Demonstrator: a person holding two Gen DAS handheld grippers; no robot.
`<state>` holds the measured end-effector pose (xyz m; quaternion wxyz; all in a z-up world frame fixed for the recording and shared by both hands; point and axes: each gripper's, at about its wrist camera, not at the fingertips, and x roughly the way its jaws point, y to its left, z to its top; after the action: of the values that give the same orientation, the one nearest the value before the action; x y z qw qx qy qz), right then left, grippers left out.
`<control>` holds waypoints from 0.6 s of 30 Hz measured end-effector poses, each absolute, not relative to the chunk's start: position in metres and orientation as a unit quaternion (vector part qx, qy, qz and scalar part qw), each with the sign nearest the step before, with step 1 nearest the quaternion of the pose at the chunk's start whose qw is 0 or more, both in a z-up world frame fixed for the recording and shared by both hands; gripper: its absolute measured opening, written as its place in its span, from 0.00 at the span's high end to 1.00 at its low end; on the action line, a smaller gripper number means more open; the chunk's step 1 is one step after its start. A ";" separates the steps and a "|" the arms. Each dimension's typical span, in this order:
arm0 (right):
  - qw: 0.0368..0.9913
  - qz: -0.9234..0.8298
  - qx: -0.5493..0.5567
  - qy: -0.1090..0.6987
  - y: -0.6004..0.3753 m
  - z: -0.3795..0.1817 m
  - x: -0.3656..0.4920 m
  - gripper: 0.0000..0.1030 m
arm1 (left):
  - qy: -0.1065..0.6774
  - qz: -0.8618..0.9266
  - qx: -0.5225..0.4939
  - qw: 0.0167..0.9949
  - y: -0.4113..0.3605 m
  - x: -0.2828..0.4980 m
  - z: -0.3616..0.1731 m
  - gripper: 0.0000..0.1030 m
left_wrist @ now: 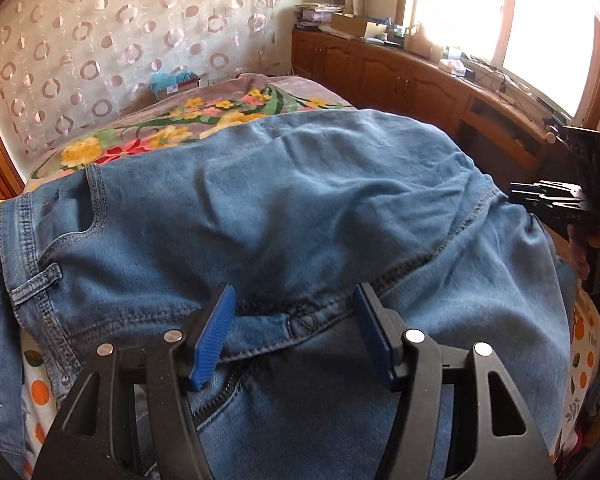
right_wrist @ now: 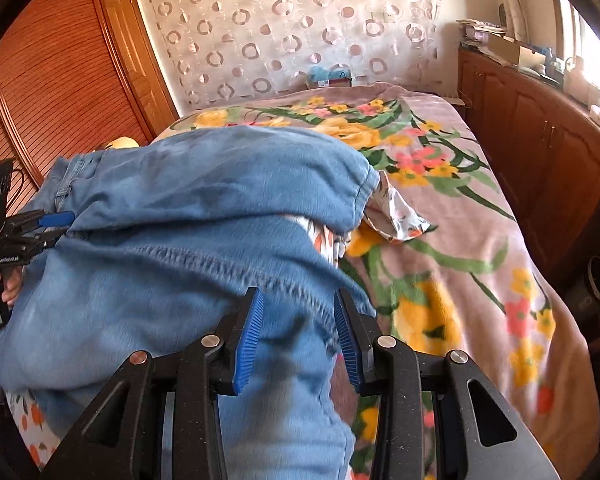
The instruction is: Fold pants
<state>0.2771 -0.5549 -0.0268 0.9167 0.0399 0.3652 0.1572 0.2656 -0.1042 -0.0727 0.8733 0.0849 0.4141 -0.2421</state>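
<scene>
Since the left gripper [left_wrist: 294, 336] fingers sit apart over the jeans [left_wrist: 284, 208], nothing's pinned there. The right gripper [right_wrist: 298, 340] looks clamped on denim, so one-sided pulling could skew the fold.

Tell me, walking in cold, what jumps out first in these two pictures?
The blue jeans fill the middle of both views, heaped in rumpled folds on a bed. Behind them spreads a loud flowered blanket in yellow, pink and green, running back to a curtain with ring patterns. In the foreground of each view, a black gripper with blue pads straddles the denim: the left gripper standing open over a seam, the right gripper over a stitched edge.
</scene>
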 end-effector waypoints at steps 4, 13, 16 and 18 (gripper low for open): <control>0.919 0.148 0.056 0.362 -0.558 -0.026 0.261 0.63 | 0.407 -0.243 0.092 0.875 -0.102 0.252 -0.067 0.40; 0.924 0.140 0.059 0.352 -0.553 -0.019 0.210 0.63 | 0.392 -0.268 0.088 0.876 -0.112 0.196 -0.044 0.40; 0.924 0.144 0.058 0.350 -0.547 -0.015 0.190 0.63 | 0.397 -0.282 0.082 0.870 -0.118 0.176 -0.041 0.40; 0.925 0.146 0.050 0.347 -0.542 -0.013 0.176 0.63 | 0.395 -0.291 0.086 0.867 -0.122 0.159 -0.041 0.40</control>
<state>0.1759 -0.5418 -0.0125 0.9252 0.0503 0.3466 0.1459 0.1587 -0.1216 -0.0409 0.8670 0.0862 0.3950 -0.2913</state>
